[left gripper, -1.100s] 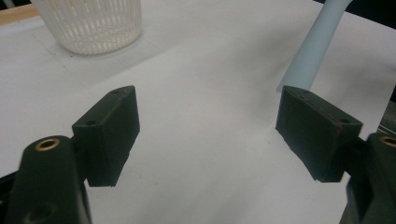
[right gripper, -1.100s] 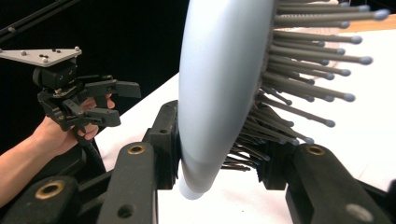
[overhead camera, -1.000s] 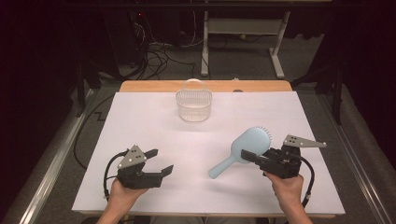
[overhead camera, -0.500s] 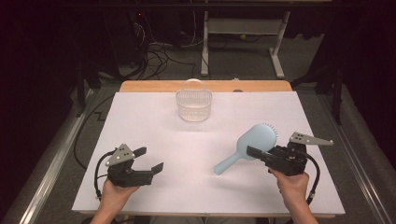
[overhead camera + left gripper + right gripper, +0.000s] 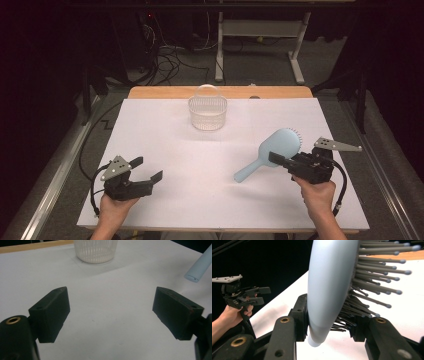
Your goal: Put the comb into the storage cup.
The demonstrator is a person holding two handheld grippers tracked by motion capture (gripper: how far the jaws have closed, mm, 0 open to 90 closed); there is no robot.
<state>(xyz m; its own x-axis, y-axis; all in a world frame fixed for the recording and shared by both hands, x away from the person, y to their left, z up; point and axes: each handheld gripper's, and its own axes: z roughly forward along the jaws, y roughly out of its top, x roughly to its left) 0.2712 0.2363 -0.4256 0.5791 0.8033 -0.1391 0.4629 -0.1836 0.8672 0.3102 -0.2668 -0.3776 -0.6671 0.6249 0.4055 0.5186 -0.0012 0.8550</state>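
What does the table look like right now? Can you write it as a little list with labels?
held thing: light blue hairbrush, bristles facing away from the camera in the high view
right gripper: jaws shut on the hairbrush head, one jaw on its smooth back, one among the bristles
left gripper: jaws wide open, nothing between them
hairbrush handle: sticks out toward the left gripper
basket: white, see-through, at the far middle of the table, looks empty
table: covered in white
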